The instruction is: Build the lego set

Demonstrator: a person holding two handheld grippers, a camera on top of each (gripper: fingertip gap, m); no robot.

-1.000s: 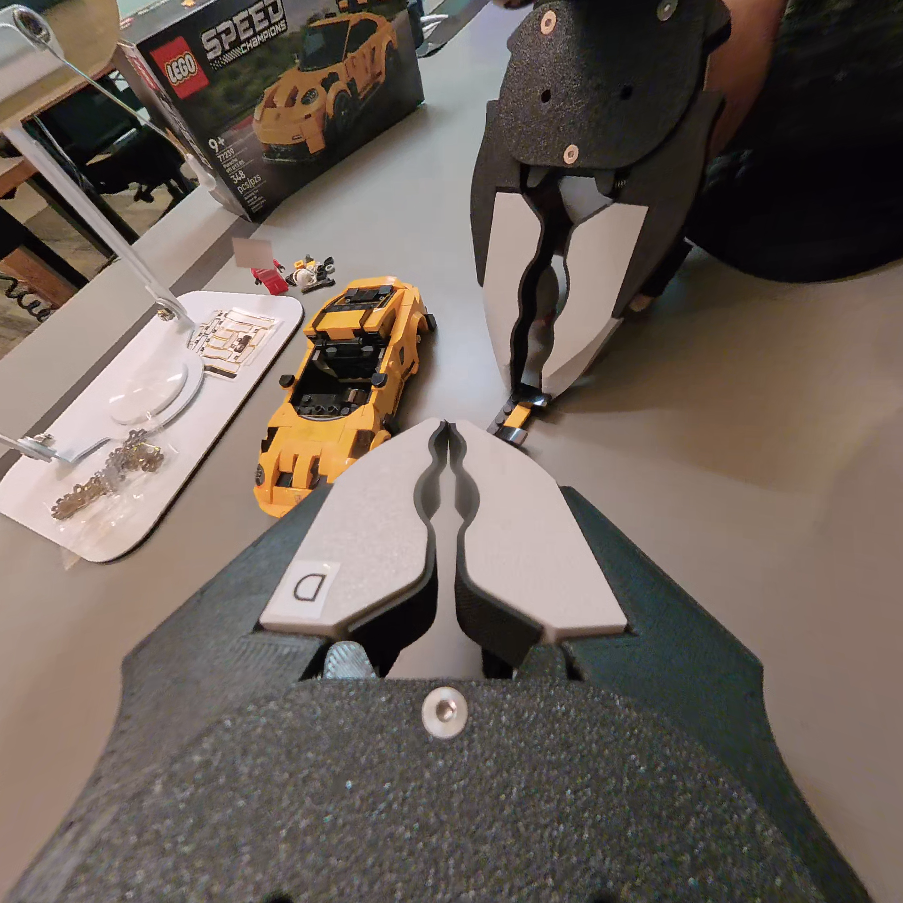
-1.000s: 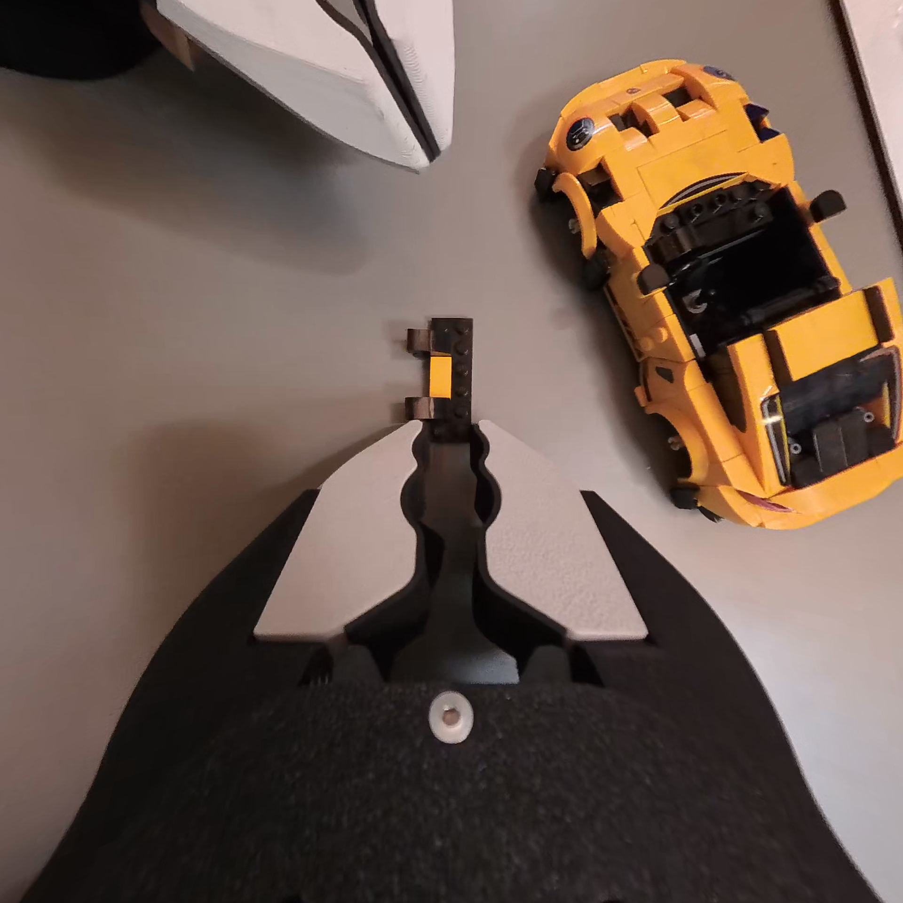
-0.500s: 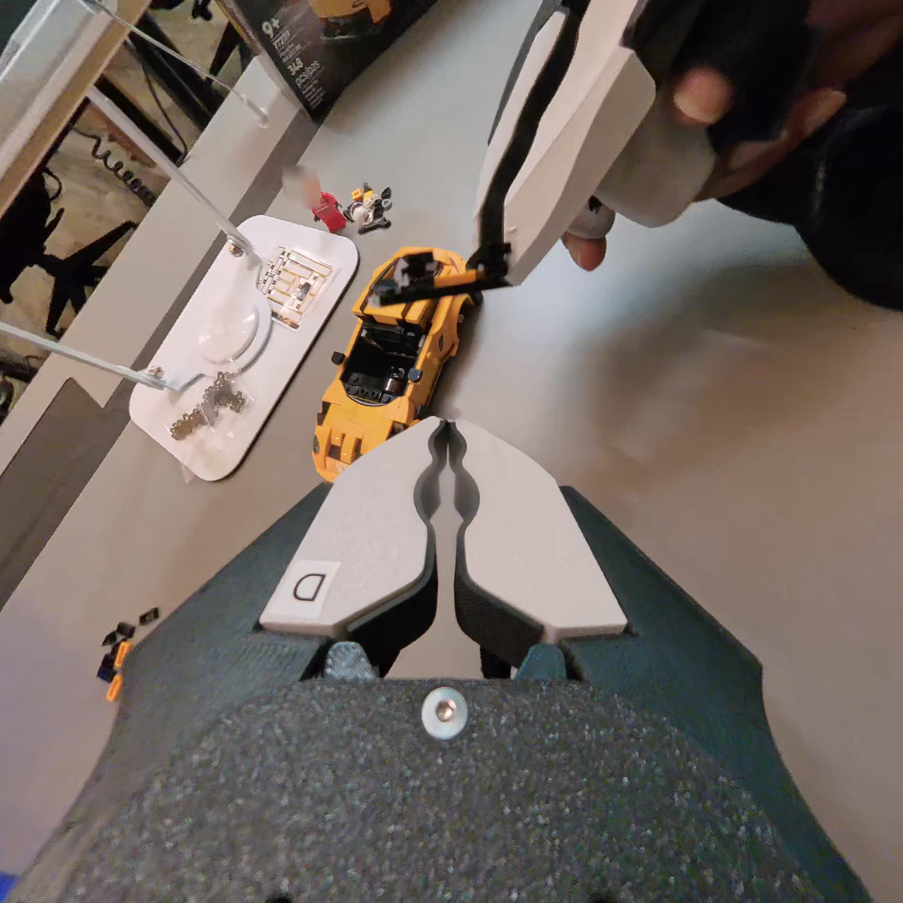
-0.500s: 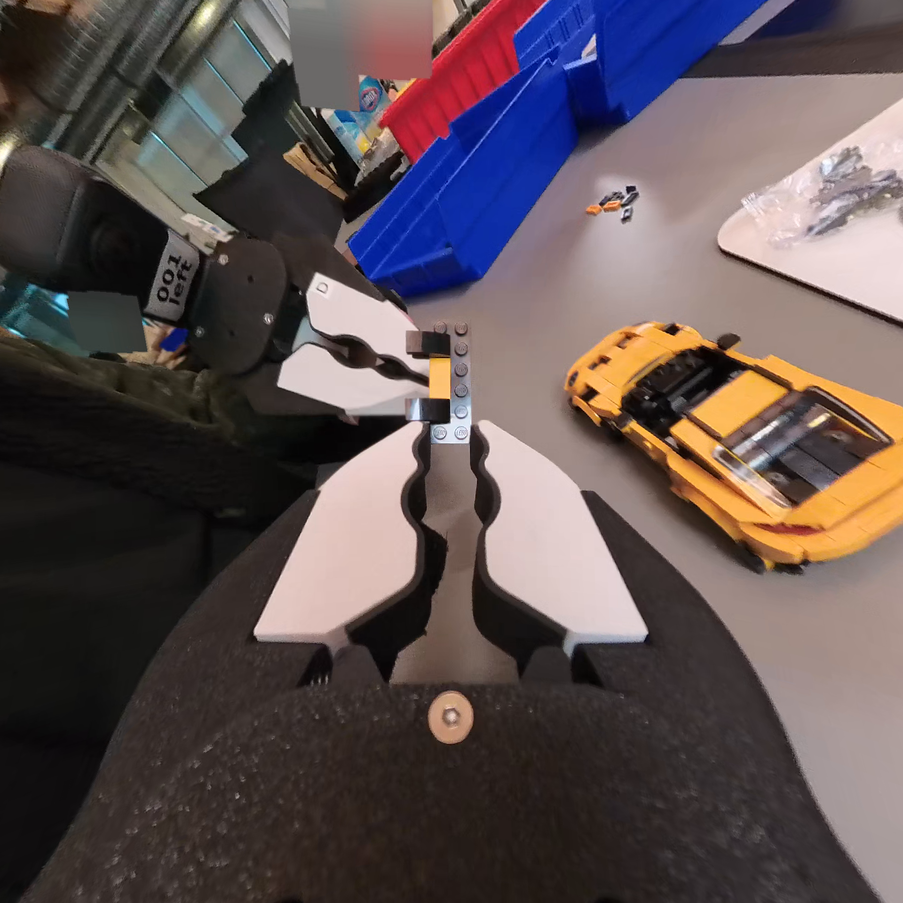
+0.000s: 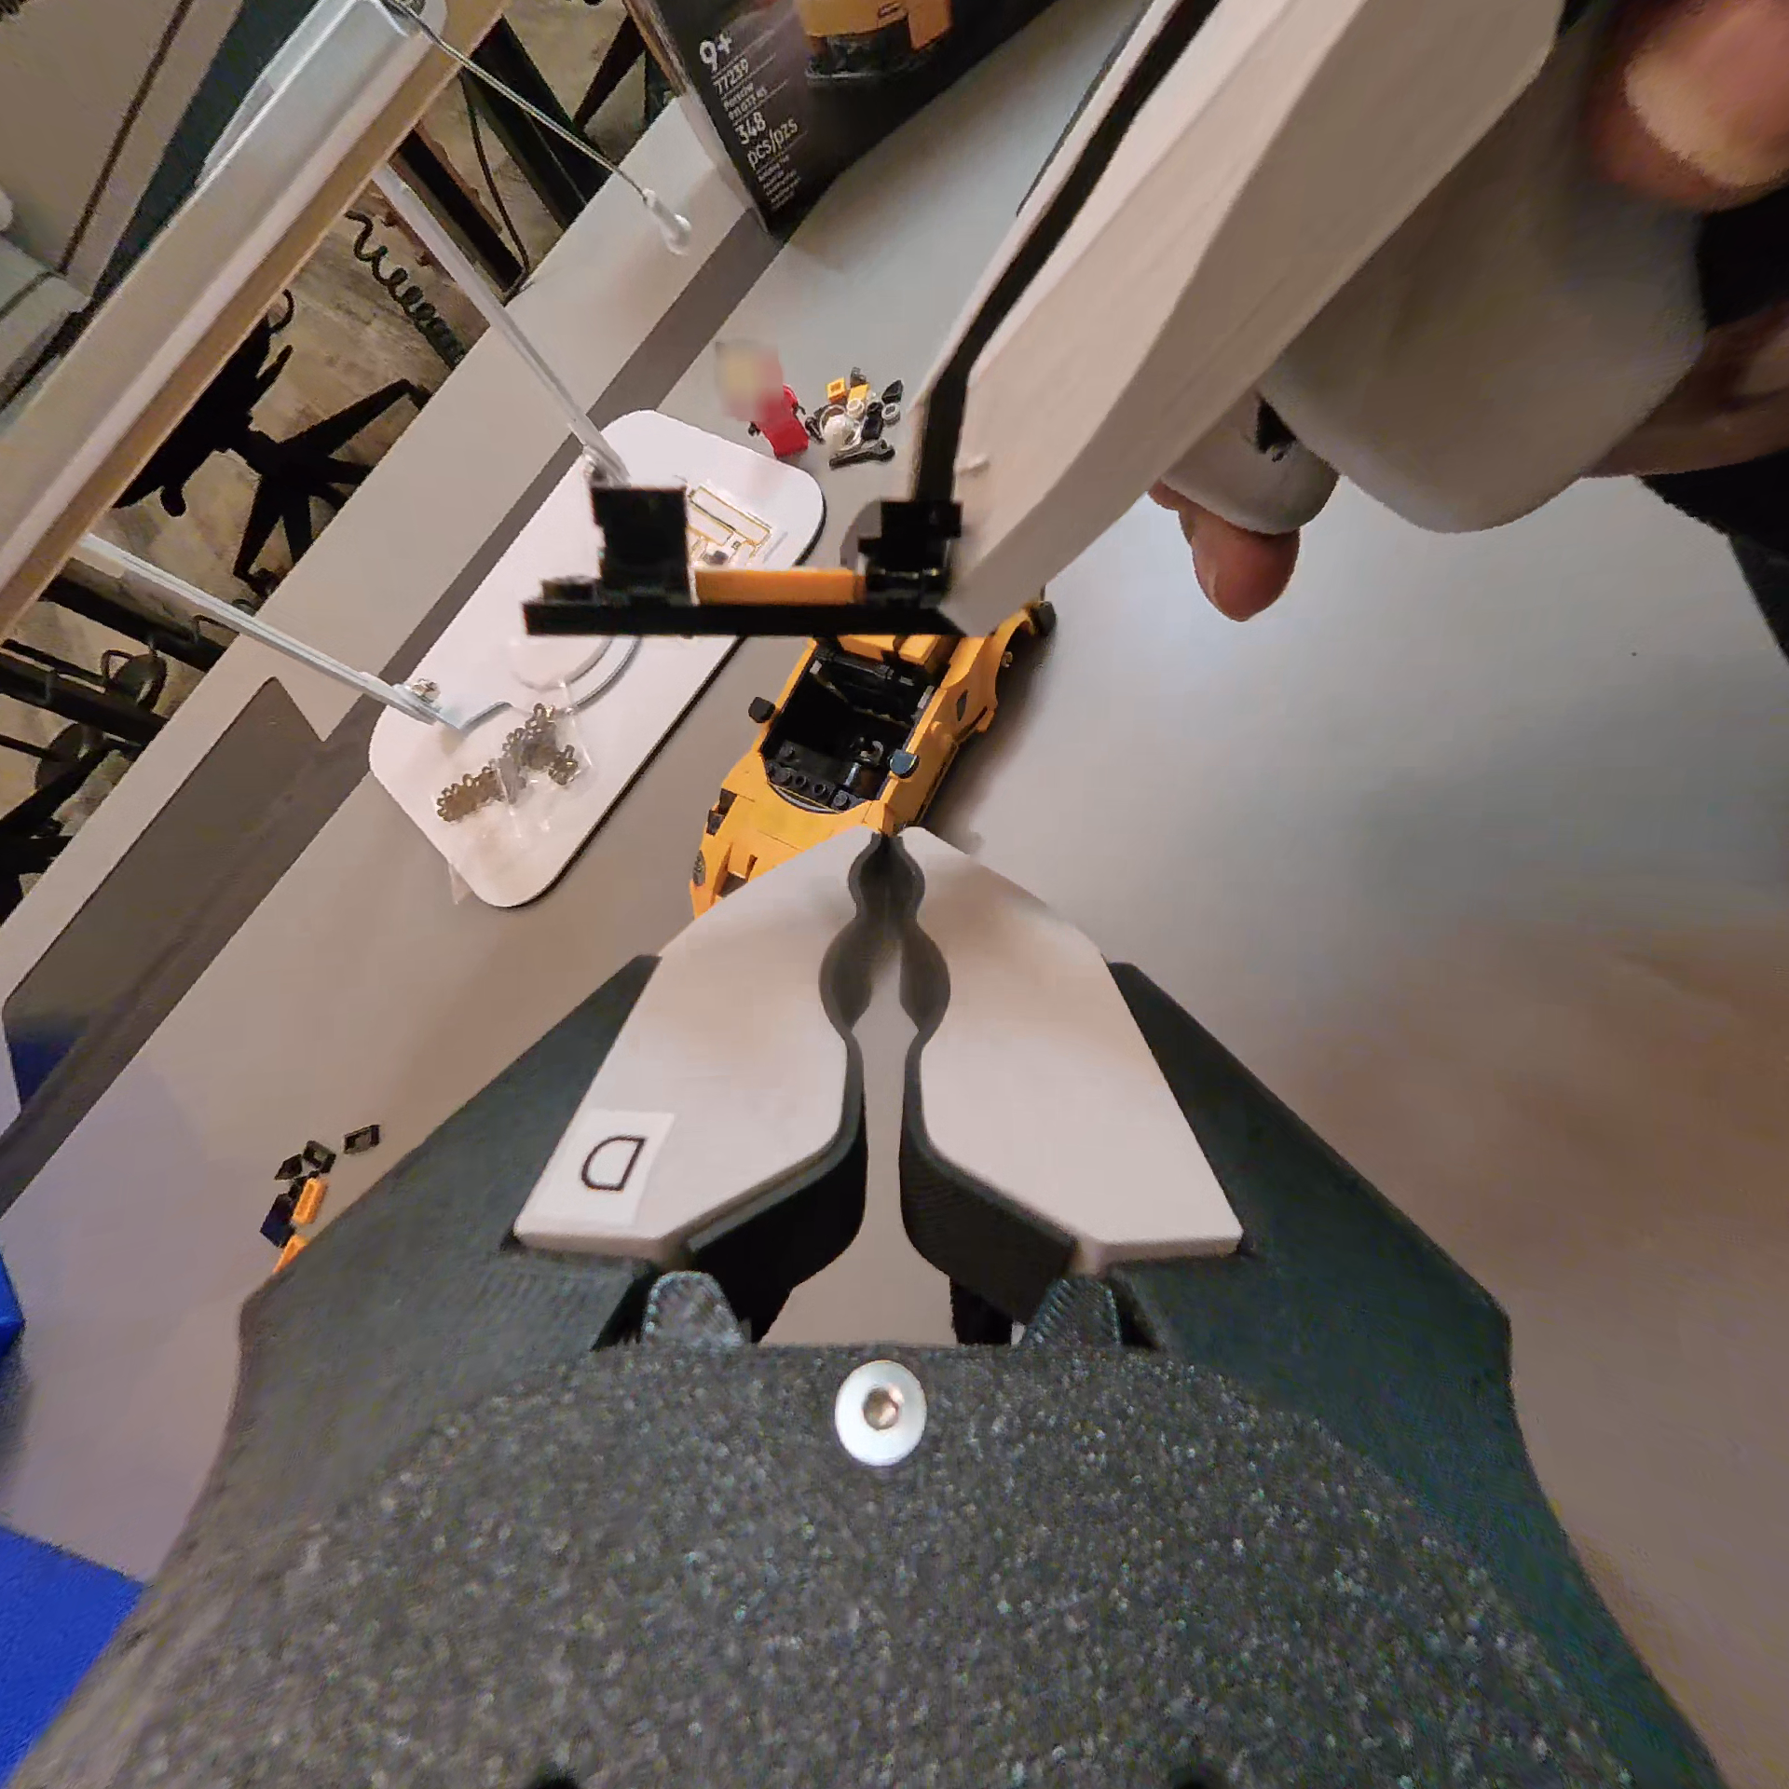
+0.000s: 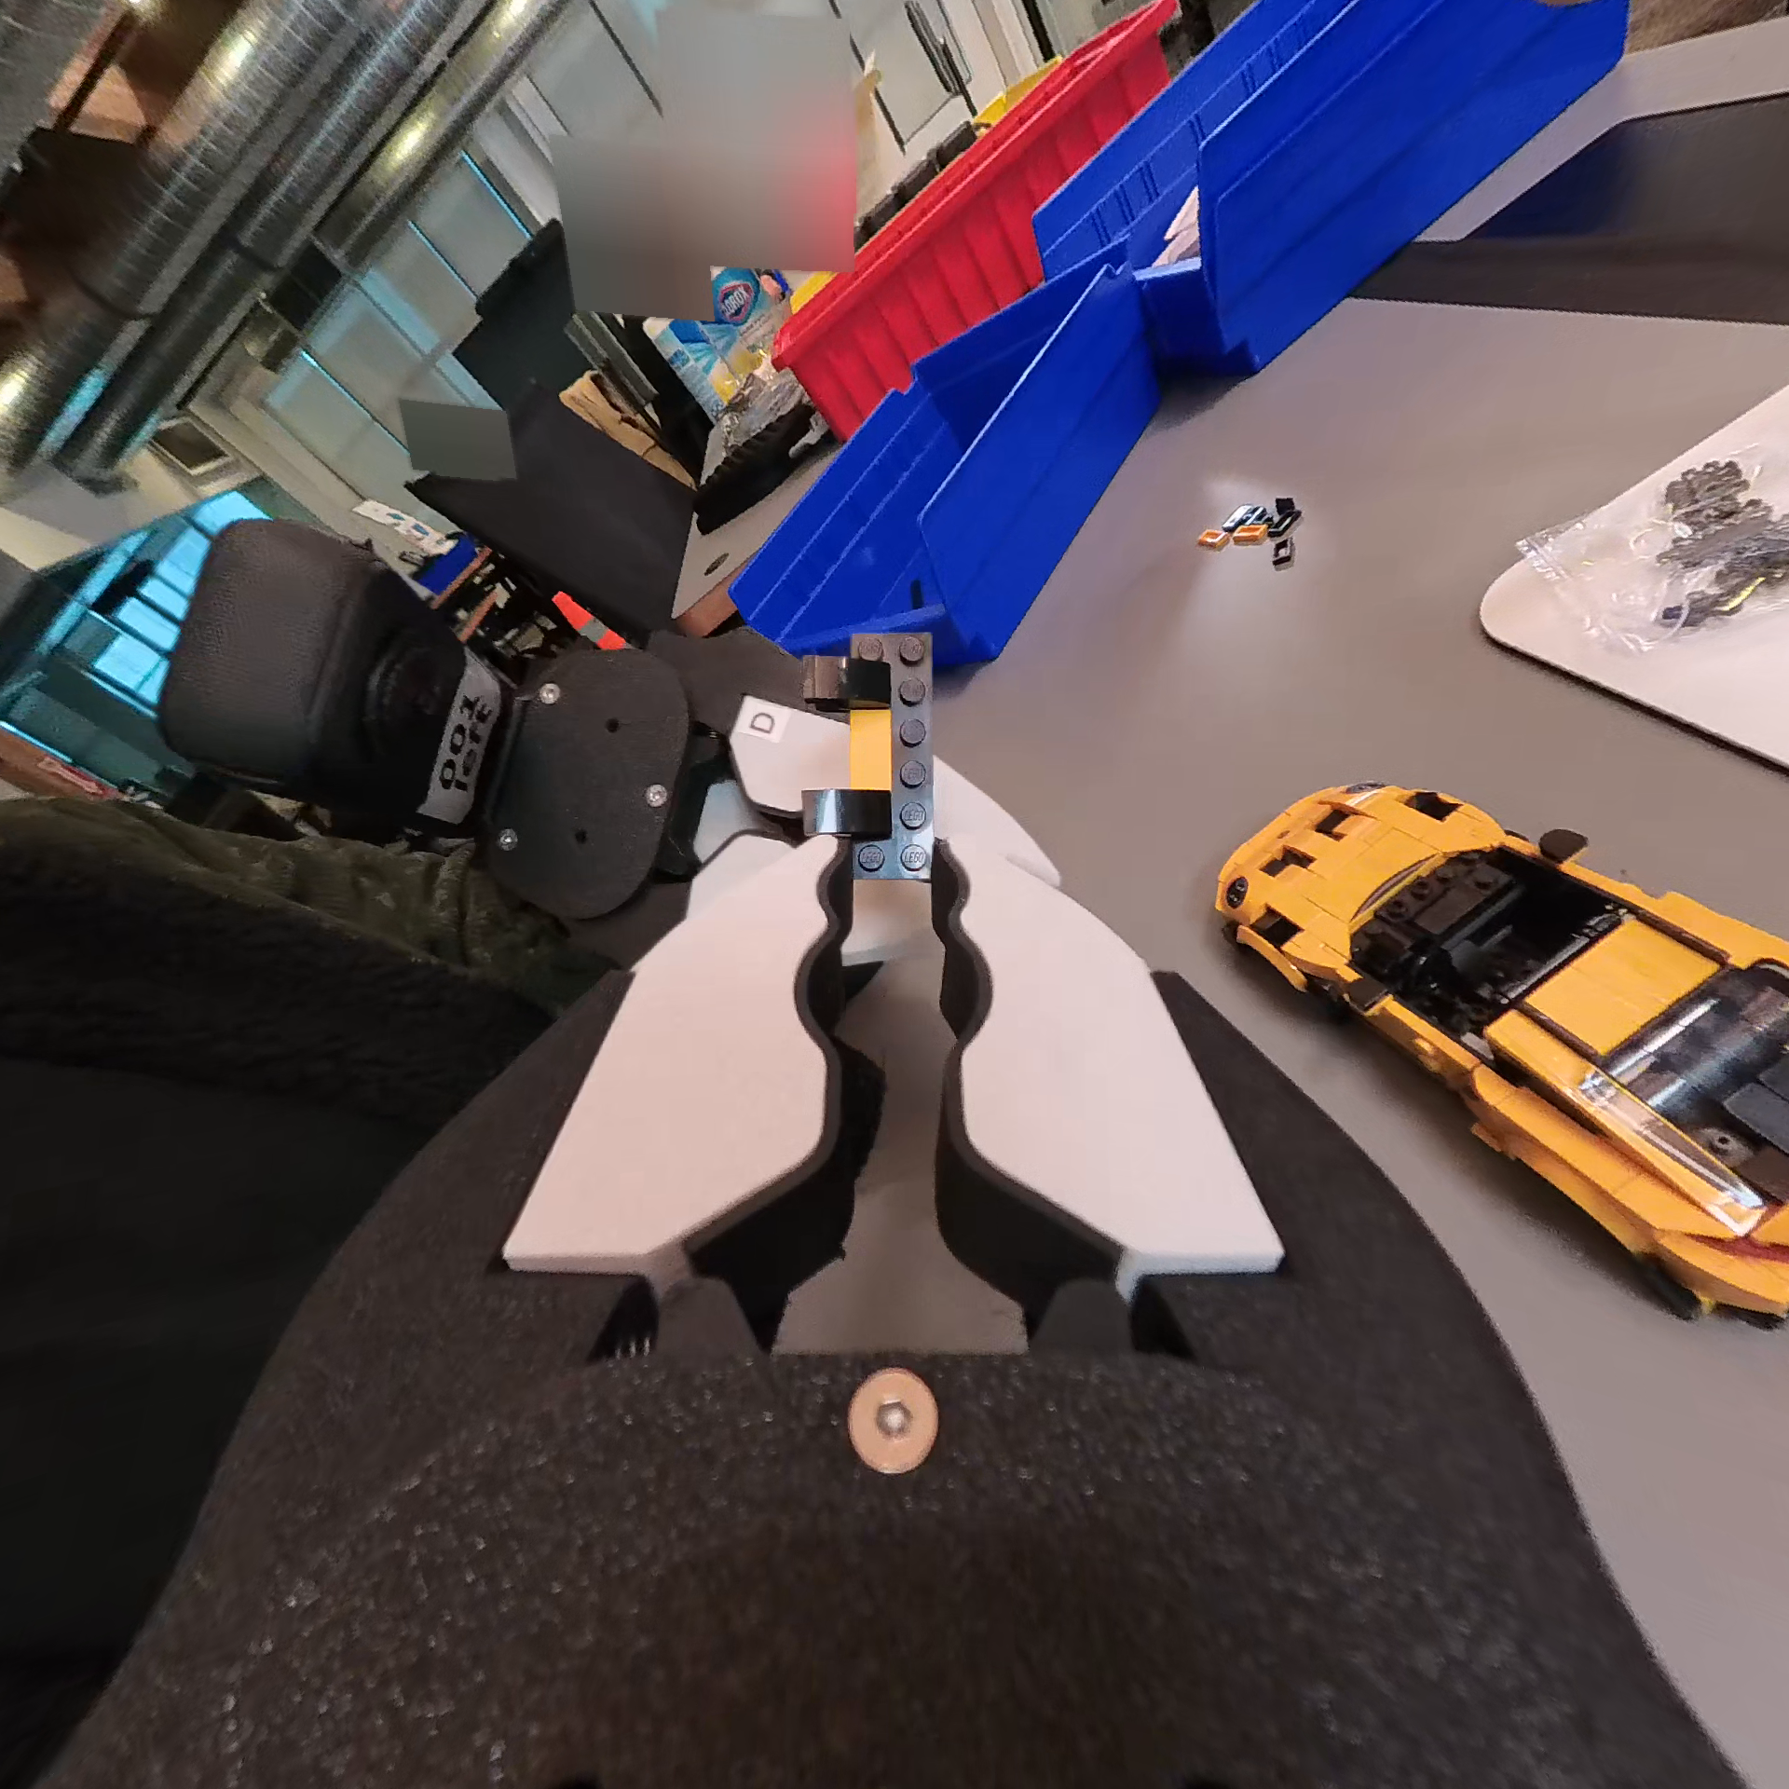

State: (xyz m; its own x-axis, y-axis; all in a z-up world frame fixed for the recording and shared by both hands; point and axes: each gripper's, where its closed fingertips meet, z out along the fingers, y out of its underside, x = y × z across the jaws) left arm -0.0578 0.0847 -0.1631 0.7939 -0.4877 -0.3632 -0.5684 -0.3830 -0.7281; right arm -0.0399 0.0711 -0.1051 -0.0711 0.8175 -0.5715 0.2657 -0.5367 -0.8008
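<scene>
My right gripper point(image 6: 891, 862) is shut on the end of a small sub-assembly point(image 6: 891, 755): a black studded plate with a yellow tile and two black clips. It holds it in the air above the table. In the left wrist view the sub-assembly point(image 5: 745, 605) lies level, sticking out left from the right gripper point(image 5: 954, 591). My left gripper point(image 5: 881, 844) is shut and empty, just below and in front of it. It also shows in the right wrist view point(image 6: 1016, 852), right behind the piece. The yellow car point(image 5: 852, 745), roof open, sits on the grey table point(image 5: 1355, 871) and shows in the right wrist view point(image 6: 1510, 1007).
A white board point(image 5: 620, 678) holds a bag of small parts and a sticker sheet. The set's box point(image 5: 823, 97) stands at the back. Loose pieces point(image 5: 862, 416) lie beside it, and more point(image 6: 1249, 528) lie near blue bins point(image 6: 1016, 465) and a red bin point(image 6: 929, 290). My hands' fingertips stand some 6 cm from each other.
My right gripper lifted the sub-assembly off the table and brought it up close in front of my left gripper. The left gripper stayed shut and rose away from the table.
</scene>
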